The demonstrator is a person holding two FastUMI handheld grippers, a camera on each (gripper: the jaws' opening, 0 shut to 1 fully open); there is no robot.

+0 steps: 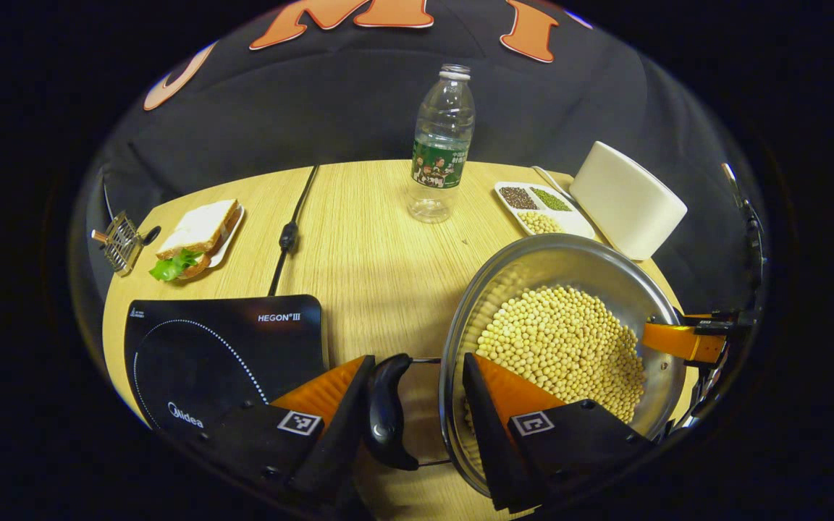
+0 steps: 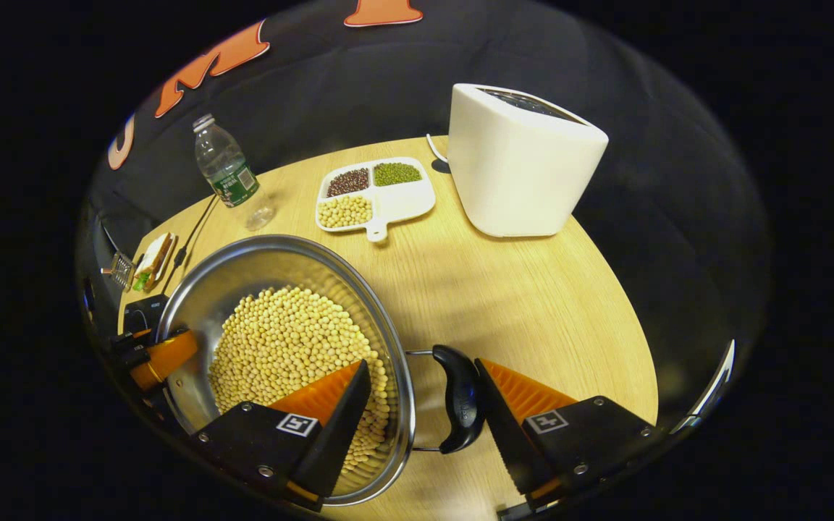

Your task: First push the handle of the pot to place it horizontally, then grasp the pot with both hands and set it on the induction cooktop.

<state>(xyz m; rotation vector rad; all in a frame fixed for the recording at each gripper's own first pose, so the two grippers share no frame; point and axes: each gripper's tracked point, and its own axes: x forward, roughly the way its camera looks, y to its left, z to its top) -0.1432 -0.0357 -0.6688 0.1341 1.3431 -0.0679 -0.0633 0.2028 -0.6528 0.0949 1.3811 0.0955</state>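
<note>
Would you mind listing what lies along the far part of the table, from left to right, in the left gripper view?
Metal rack → sandwich on a plate → black power cord → water bottle → divided dish of beans → white container.
</note>
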